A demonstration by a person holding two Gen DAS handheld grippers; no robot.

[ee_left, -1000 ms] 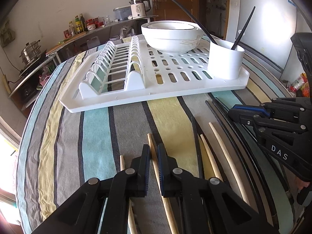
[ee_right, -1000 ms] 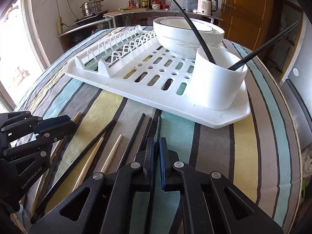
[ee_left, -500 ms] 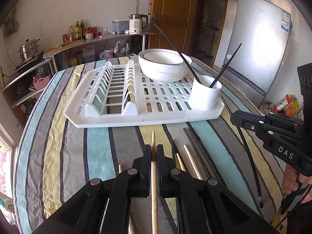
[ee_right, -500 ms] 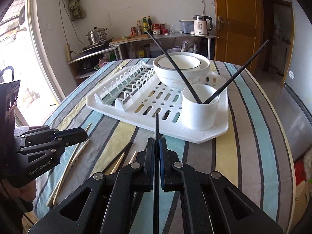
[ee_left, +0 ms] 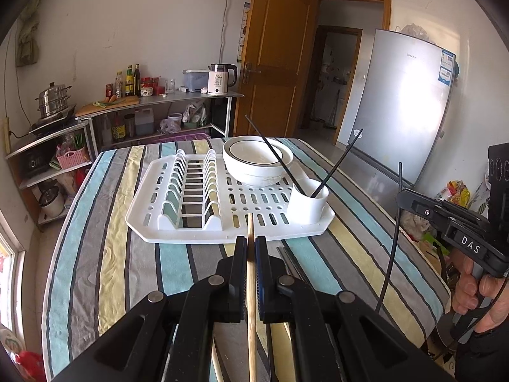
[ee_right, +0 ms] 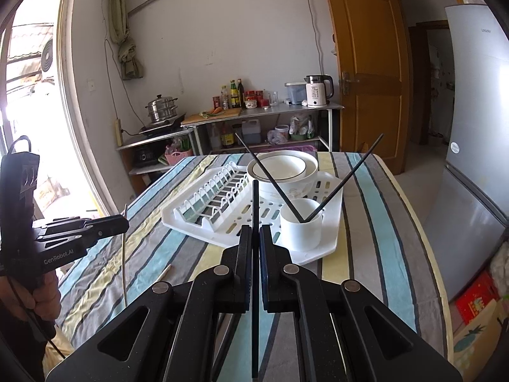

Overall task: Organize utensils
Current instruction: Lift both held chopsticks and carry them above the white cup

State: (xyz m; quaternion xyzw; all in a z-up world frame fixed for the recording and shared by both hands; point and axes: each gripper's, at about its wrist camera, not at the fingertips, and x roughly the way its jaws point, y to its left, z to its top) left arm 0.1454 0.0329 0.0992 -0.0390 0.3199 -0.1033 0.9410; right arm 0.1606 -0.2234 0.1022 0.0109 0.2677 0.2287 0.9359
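Observation:
My left gripper point(ee_left: 251, 242) is shut on a wooden chopstick point(ee_left: 251, 286) and holds it well above the striped table. My right gripper point(ee_right: 255, 232) is shut on a black chopstick point(ee_right: 255, 210), also raised; it shows at the right of the left wrist view point(ee_left: 394, 222). A white drying rack point(ee_left: 152, 222) lies ahead on the table. Its white utensil cup point(ee_left: 307, 205) holds two black chopsticks point(ee_left: 337, 162). In the right wrist view the cup point(ee_right: 300, 229) is just right of my fingers. More chopsticks point(ee_left: 288, 259) lie on the cloth below.
Stacked white bowls point(ee_left: 257, 162) sit at the back of the rack, beside its plate slots point(ee_left: 191, 194). A loose wooden chopstick point(ee_right: 165, 272) lies on the cloth. A fridge point(ee_left: 404, 105) stands to the right, kitchen shelves point(ee_left: 152, 102) behind the table.
Both grippers have lifted away from the table, each carrying its chopstick up with it. The rack and cup now look farther off and lower.

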